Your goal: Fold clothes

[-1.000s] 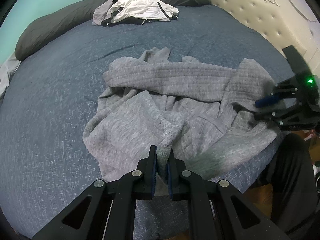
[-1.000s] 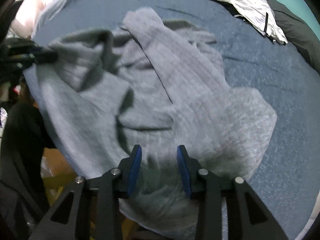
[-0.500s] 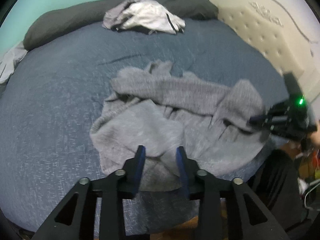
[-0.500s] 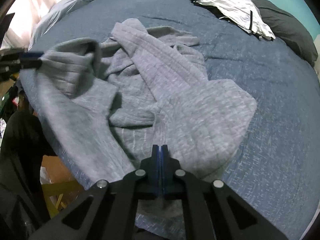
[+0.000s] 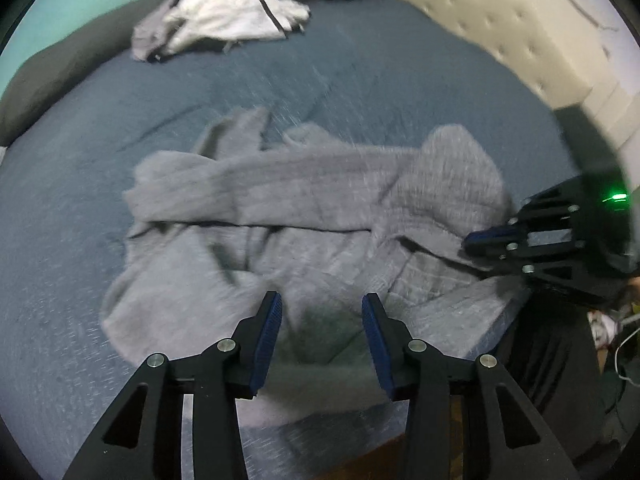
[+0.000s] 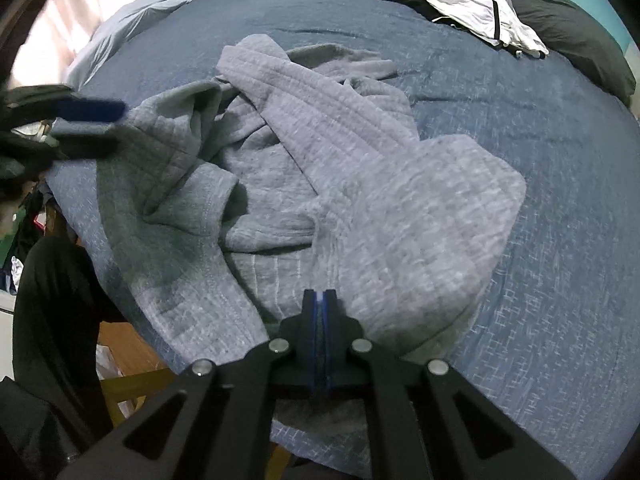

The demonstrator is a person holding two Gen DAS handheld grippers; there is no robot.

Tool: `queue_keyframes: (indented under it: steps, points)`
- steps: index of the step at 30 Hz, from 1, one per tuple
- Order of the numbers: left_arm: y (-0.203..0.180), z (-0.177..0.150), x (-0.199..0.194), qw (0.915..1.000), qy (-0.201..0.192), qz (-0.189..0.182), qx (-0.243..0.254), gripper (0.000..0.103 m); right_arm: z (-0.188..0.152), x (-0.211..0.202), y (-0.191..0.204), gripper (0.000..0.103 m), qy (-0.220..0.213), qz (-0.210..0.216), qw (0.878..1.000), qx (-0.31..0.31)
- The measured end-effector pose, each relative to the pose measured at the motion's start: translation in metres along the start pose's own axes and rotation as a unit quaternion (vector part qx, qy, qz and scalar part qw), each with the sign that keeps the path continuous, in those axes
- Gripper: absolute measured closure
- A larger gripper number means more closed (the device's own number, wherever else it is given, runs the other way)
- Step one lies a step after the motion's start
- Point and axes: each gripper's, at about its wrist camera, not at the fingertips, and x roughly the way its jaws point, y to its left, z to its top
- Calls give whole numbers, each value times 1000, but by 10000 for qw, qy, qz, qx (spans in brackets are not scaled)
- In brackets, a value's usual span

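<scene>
A crumpled grey knit garment (image 5: 312,216) lies near the front edge of a blue bed; it also shows in the right wrist view (image 6: 340,184). My left gripper (image 5: 322,304) is open and empty, hovering above the garment's near edge. My right gripper (image 6: 319,300) is shut, its fingertips over the garment's near hem; whether cloth is pinched between the pads I cannot tell. The right gripper also appears at the right of the left wrist view (image 5: 480,240), at the garment's right edge. The left gripper shows at the left of the right wrist view (image 6: 96,120).
The blue bedspread (image 5: 80,208) covers the bed. A white and black garment (image 5: 224,16) lies at the far side against a long dark pillow (image 6: 580,36). A tufted cream headboard (image 5: 500,28) stands on the right. The person's dark trousers (image 6: 52,300) are at the bed's near edge.
My left gripper has let go of the grey garment, opened wide and lifted back. My right gripper has closed from open to shut at the garment's near hem.
</scene>
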Motion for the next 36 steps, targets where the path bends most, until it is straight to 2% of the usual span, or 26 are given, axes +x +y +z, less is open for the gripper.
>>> queue_keyframes:
  steps: [2,5,9,16,17,22,23,29,33,36]
  points:
    - [0,4,18,9997,198,-53,-116,58,-2,-3,-4,100,-32,43,10000,81]
    - [0,8,41,9992,369,162,-16,58,-4,-3,-8,100,-56,108,9998,166]
    - [10,5,60,9983,553,58,-146,58,-9,-2,-13,100,-90,199,9995,225]
    - [7,-12,75,9978,643,83,119,58,-12,4,-19,99,-36,291,9992,282]
    - [6,-14,76,9978,640,75,159,59,-12,5,-19,99,-31,303,9991,296]
    - [-4,-22,84,9969,688,-55,382,100,-13,9,-19,99,8,331,9990,310]
    - [-7,-23,84,9967,677,-59,444,103,-13,10,-18,99,19,334,9990,304]
    - [-9,-29,77,9968,577,-150,539,103,-13,10,-18,99,17,360,9989,310]
    - [-8,-36,63,9963,534,-372,557,103,-15,6,-19,99,-7,450,9986,285]
    - [-13,-40,53,9948,569,-469,697,103,-20,1,-21,95,22,534,9982,273]
